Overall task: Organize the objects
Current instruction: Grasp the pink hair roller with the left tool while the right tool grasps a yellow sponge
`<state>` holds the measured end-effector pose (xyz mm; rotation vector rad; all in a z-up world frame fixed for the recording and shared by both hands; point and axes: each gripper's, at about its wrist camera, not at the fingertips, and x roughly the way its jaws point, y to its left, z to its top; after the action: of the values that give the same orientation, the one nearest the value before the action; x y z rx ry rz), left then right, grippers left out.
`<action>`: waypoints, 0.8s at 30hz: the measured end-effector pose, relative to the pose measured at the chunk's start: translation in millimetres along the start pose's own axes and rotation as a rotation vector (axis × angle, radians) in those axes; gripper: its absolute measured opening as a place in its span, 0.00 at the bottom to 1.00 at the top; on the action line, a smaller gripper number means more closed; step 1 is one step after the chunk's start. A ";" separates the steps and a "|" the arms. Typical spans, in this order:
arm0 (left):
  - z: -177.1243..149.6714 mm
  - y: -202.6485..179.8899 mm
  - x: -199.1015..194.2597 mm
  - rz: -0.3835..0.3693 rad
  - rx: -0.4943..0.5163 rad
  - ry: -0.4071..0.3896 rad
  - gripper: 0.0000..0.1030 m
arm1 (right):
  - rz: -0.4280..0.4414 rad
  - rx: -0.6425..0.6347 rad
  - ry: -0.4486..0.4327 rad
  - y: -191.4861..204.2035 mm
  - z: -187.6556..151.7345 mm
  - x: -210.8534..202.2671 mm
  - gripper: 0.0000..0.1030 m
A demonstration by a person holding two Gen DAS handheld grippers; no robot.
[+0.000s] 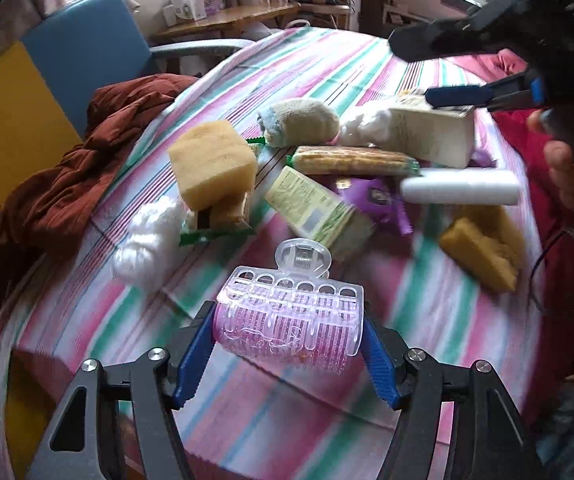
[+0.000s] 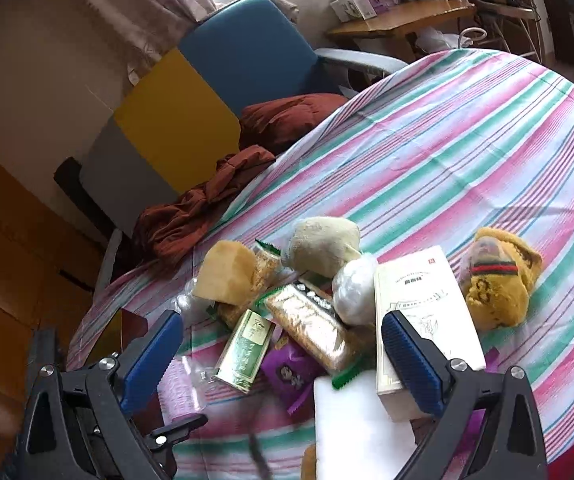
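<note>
My left gripper [image 1: 289, 336] is shut on a pink hair roller with a clear clip [image 1: 291, 312] and holds it above the striped bedcover [image 1: 367, 60]. Beyond it lies a pile: a yellow sponge [image 1: 213, 168], a green box [image 1: 319, 210], a cracker pack [image 1: 353, 160], a white box [image 1: 431, 134], a white roll [image 1: 461, 192] and a purple packet [image 1: 371, 196]. My right gripper [image 2: 283, 354] is open and empty above the same pile, over the green box [image 2: 247, 350] and cracker pack [image 2: 311, 326], with the white box [image 2: 423, 316] beside its right finger. It also shows in the left wrist view [image 1: 479, 96].
A rust-brown quilt [image 1: 83, 168] lies at the bed's left edge. A blue chair [image 2: 255, 44] and a yellow panel [image 2: 175, 120] stand behind it. A yellow plush toy [image 2: 499, 280] lies right of the pile. A second sponge [image 1: 483, 248] and a cotton wad [image 1: 147, 240] lie nearby.
</note>
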<state>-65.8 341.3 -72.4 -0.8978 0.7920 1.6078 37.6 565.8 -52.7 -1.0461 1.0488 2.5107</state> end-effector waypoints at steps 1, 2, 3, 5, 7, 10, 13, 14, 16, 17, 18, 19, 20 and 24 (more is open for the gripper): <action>-3.2 -0.1 -5.4 0.001 -0.016 -0.012 0.66 | -0.011 -0.018 0.020 0.4 0.2 -2.4 0.98; -4.7 -4.6 -8.4 0.004 -0.027 -0.022 0.66 | -0.021 -0.031 0.035 0.8 0.0 -4.3 0.96; -6.7 -6.2 -10.6 0.004 -0.040 -0.033 0.66 | -0.034 -0.050 0.053 1.5 -0.6 -6.5 0.95; -11.4 -13.7 -16.6 0.004 -0.069 -0.056 0.66 | -0.060 -0.090 0.092 2.8 -3.1 -10.7 0.93; -16.3 -15.3 -21.9 0.005 -0.095 -0.074 0.66 | -0.087 -0.130 0.125 6.0 -7.6 -15.0 0.93; -24.8 -15.8 -27.5 0.000 -0.142 -0.097 0.66 | -0.093 -0.163 0.136 8.8 -15.7 -26.5 0.93; -34.8 -16.9 -33.4 -0.014 -0.191 -0.114 0.66 | -0.088 -0.176 0.125 10.2 -21.2 -37.8 0.93; -38.3 -18.3 -36.8 -0.017 -0.202 -0.118 0.66 | -0.089 -0.179 0.130 10.5 -23.0 -39.7 0.92; -45.9 -21.1 -44.1 -0.015 -0.224 -0.129 0.66 | -0.109 -0.196 0.171 12.4 -29.8 -38.8 0.92; -48.0 -22.6 -48.0 -0.014 -0.232 -0.134 0.66 | -0.130 -0.202 0.192 12.7 -33.1 -36.8 0.92; -51.1 -23.8 -51.9 -0.015 -0.240 -0.141 0.66 | -0.160 -0.206 0.228 12.9 -38.6 -32.3 0.92; -55.0 -24.6 -56.8 -0.015 -0.252 -0.151 0.66 | -0.175 -0.204 0.258 12.9 -43.0 -28.4 0.92; -57.9 -25.2 -60.5 -0.014 -0.260 -0.159 0.66 | -0.188 -0.204 0.292 12.4 -50.4 -24.3 0.92; -70.6 -29.0 -76.4 -0.016 -0.297 -0.187 0.66 | -0.243 -0.214 0.398 13.6 -72.1 -4.4 0.92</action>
<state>-16.4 250.2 -42.1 -0.9406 0.4208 1.7944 72.8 506.3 -77.8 -1.6764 0.6920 2.3052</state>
